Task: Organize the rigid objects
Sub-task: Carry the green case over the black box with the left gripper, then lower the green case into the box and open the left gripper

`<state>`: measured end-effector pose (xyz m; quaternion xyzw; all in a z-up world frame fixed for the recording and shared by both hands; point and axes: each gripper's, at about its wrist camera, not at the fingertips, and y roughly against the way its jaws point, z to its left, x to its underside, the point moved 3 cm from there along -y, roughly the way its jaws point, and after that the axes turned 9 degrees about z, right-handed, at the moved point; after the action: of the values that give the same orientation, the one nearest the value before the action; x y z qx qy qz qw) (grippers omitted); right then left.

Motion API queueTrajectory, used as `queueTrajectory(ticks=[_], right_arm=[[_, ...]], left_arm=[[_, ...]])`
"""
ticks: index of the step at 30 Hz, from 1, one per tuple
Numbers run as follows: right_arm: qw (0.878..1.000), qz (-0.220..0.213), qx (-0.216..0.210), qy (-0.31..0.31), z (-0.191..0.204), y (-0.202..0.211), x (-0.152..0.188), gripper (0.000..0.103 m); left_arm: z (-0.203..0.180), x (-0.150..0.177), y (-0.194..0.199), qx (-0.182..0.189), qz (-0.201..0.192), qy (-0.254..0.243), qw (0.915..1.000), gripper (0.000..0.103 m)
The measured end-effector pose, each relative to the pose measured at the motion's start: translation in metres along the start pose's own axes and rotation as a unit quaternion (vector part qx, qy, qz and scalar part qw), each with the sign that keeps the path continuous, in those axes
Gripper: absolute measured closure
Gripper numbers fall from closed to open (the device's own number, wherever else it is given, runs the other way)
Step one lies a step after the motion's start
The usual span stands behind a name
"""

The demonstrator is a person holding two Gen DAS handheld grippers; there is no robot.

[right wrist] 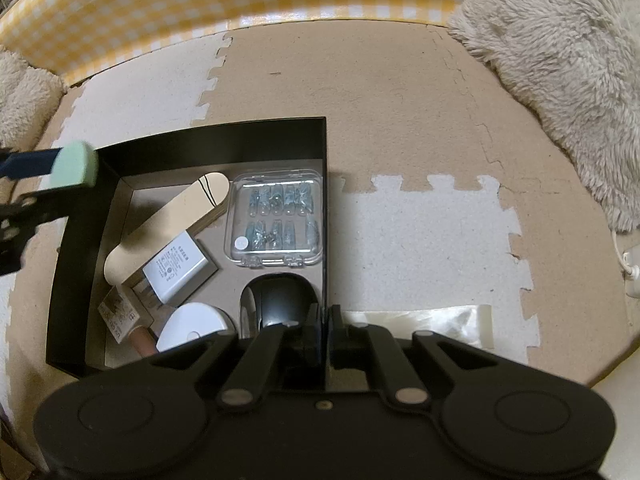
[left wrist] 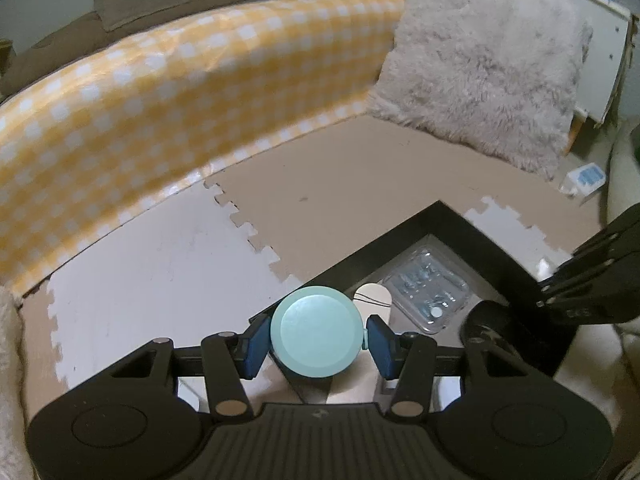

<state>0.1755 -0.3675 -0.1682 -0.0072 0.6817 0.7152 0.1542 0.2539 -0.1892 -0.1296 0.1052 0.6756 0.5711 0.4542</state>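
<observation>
My left gripper [left wrist: 316, 346] is shut on a mint-green round jar [left wrist: 316, 332], its blue pads [left wrist: 256, 344] pressing the jar's sides. It hangs over the near-left corner of an open black box [left wrist: 438, 216]; the right wrist view shows the jar [right wrist: 76, 166] above the box's left wall. My right gripper [right wrist: 325, 320] is shut on the box's right wall [right wrist: 325, 200]. Inside lie a clear case of small parts [right wrist: 276, 218], a beige oblong case [right wrist: 172, 220], a white charger [right wrist: 176, 272], a black mouse [right wrist: 280, 300] and a white rounded item [right wrist: 192, 326].
The box stands on beige and white puzzle floor mats [right wrist: 400, 100]. A yellow checked barrier [left wrist: 140, 92] runs along the far side, with a fluffy cushion [left wrist: 488, 64] at its right end. A glossy cream bag [right wrist: 424, 320] lies right of the box. A white cable [right wrist: 624, 256] is at far right.
</observation>
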Motion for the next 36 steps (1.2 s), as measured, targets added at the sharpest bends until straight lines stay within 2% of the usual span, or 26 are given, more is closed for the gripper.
queueTrajectory(ticks=[9,12,17,21,27,29,36], right_arm=[[1.000,0.000,-0.005,-0.004,-0.001,0.000,0.000,0.099],[1.000,0.000,-0.005,-0.004,-0.001,0.000,0.000,0.099],[1.000,0.001,-0.004,-0.003,0.000,0.000,0.000,0.099],[1.000,0.001,-0.001,-0.001,0.001,0.000,0.000,0.099],[1.000,0.001,0.000,-0.001,0.001,0.000,0.000,0.099],[1.000,0.001,0.001,0.000,0.001,0.000,0.000,0.099],[1.000,0.001,0.001,0.001,0.001,-0.001,0.000,0.099]], left_arm=[[-0.007,-0.001,-0.027,-0.018,0.021,-0.029,0.9992,0.050],[-0.007,-0.001,-0.029,-0.026,0.012,-0.031,0.9991,0.049],[-0.008,-0.001,-0.022,-0.011,0.009,-0.021,0.9997,0.034],[-0.011,0.004,-0.015,-0.012,0.013,-0.028,0.9995,0.027],[-0.014,0.014,-0.004,0.007,0.022,-0.012,0.9997,0.016],[-0.016,0.017,0.000,0.009,0.023,-0.007,0.9997,0.009],[-0.023,0.024,0.016,0.012,0.019,-0.004,0.9997,0.000]])
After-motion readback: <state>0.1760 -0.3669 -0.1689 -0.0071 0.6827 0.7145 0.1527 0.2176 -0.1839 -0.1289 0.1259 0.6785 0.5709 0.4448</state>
